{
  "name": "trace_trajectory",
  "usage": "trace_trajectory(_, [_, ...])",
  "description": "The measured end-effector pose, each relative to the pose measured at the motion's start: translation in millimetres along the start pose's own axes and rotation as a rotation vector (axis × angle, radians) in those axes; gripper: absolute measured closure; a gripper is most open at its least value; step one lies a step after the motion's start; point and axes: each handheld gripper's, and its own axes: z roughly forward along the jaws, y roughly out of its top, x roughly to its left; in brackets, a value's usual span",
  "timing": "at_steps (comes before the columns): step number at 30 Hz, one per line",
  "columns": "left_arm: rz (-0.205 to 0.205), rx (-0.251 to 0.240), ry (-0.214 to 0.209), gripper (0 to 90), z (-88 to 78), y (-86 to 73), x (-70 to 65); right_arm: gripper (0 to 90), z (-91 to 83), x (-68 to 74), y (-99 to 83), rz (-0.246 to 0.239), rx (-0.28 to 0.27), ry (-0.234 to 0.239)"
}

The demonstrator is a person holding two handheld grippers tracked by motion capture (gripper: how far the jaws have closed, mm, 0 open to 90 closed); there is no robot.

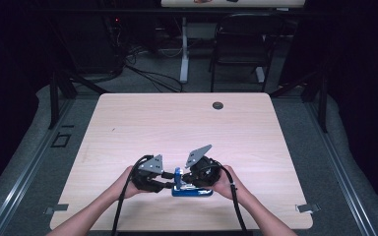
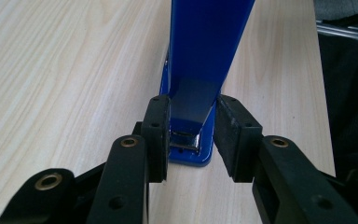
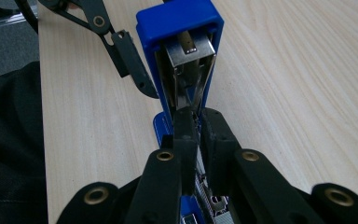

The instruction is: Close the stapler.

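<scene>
Stapler (image 1: 192,189) is swung open: left gripper (image 2: 191,128) clamps its raised blue lid, right gripper (image 3: 198,135) pinches the metal staple rail (image 3: 191,79). Likely reloading; next move needs both grips steady.

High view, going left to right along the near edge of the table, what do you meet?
Left hand → left gripper → blue stapler → right gripper, whose place overlaps the stapler's → right hand.

blue stapler (image 1: 192,189), top arm swung up open, metal staple channel exposed, near table's front edge
</scene>
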Motion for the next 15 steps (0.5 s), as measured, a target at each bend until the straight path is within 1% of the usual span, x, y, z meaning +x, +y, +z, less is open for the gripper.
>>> trace_trajectory(2, [0.000, 0.001, -0.001, 66.3, 0.3, 0.2, 0.0, 85.4, -0.4, -0.2, -0.5, 0.001, -0.003, -0.003])
trace_trajectory(4, [-0.003, -0.009, -0.001, 66.5, 1.2, -0.1, -0.2, 85.4, -1.6, -0.5, -1.0, 0.006, -0.002, -0.006])
trace_trajectory(6, [0.000, -0.002, -0.002, 66.6, 1.1, 0.6, -0.1, 85.3, -3.1, -2.0, -1.4, 0.002, 0.004, -0.003])
trace_trajectory(7, [-0.002, 0.000, 0.003, 66.7, 1.3, 0.9, -0.2, 85.3, -3.2, -2.0, -2.0, 0.013, -0.006, -0.001])
trace_trajectory(8, [-0.007, -0.015, -0.007, 66.6, 2.7, 0.8, 0.2, 85.3, -3.7, -2.4, -2.4, 0.014, -0.008, -0.002])
trace_trajectory(9, [-0.004, -0.010, -0.007, 66.6, 2.9, 1.4, 0.2, 85.3, -5.6, -3.1, -2.4, 0.008, 0.003, -0.003])
trace_trajectory(10, [-0.007, -0.018, -0.006, 66.7, 4.3, 1.6, 0.0, 85.3, -7.2, -3.8, -2.8, 0.007, 0.005, -0.003])
trace_trajectory(12, [-0.009, -0.019, -0.008, 66.7, 5.8, 2.2, -0.4, 85.0, -11.4, -4.7, -4.6, 0.022, -0.009, -0.011])
trace_trajectory(13, [-0.009, -0.011, -0.008, 66.7, 6.1, 2.6, -0.5, 85.0, -13.3, -5.3, -5.3, 0.028, -0.014, -0.016])
trace_trajectory(14, [-0.013, -0.014, -0.009, 66.8, 7.2, 2.5, -0.5, 84.9, -17.1, -6.6, -6.0, 0.029, -0.006, -0.018])
trace_trajectory(15, [-0.016, -0.015, -0.016, 67.0, 8.2, 2.3, -0.3, 84.7, -19.9, -7.1, -7.5, 0.038, -0.014, -0.016])
